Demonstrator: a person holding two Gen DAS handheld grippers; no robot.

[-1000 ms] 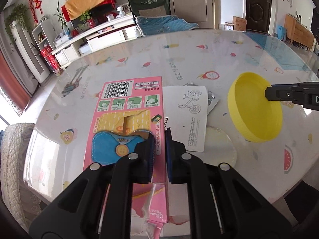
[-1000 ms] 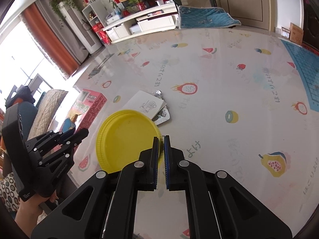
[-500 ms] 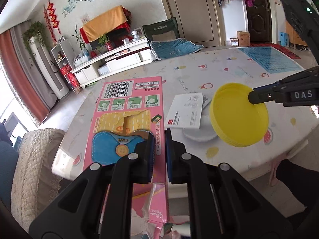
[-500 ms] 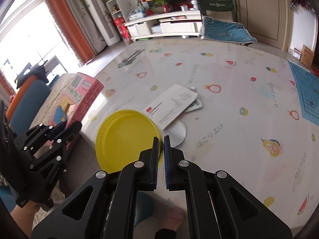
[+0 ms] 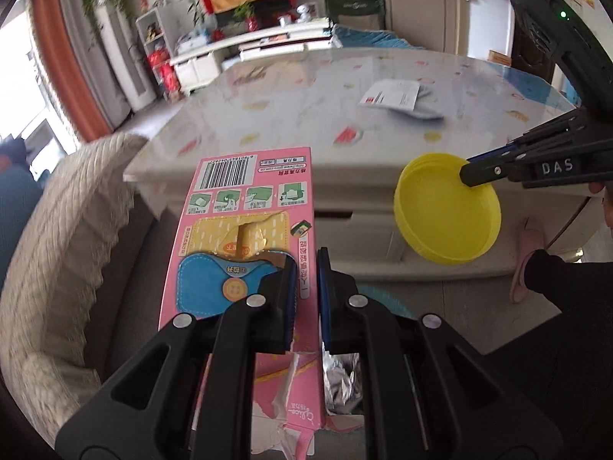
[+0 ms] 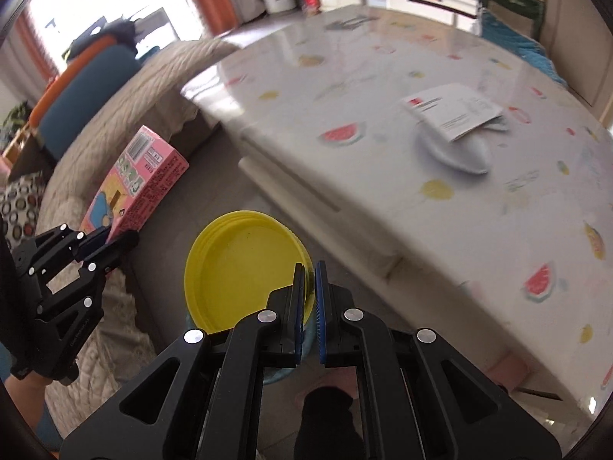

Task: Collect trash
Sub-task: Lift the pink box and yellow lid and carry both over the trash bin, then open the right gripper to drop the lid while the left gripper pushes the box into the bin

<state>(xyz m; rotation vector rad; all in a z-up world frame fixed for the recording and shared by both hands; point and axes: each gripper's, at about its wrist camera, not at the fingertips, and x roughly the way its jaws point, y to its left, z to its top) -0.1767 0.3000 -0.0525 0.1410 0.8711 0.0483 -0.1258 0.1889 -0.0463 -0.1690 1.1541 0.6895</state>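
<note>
Off the table's point(image 5: 268, 130) near edge, over open floor: our left gripper point(image 5: 306, 268) is clamped on the pink carton point(image 5: 249, 207), just beside the sofa; our right gripper point(image 6: 309, 280) pinches the yellow plate's point(image 6: 237, 268) rim, below that edge. A leaflet point(image 6: 456, 113) sits on the table.

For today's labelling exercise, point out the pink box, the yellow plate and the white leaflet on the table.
pink box point(image 5: 249, 207), left wrist view, printed top face.
yellow plate point(image 6: 241, 268), right wrist view, inner base.
white leaflet point(image 6: 456, 113), right wrist view, middle of the sheet.
</note>
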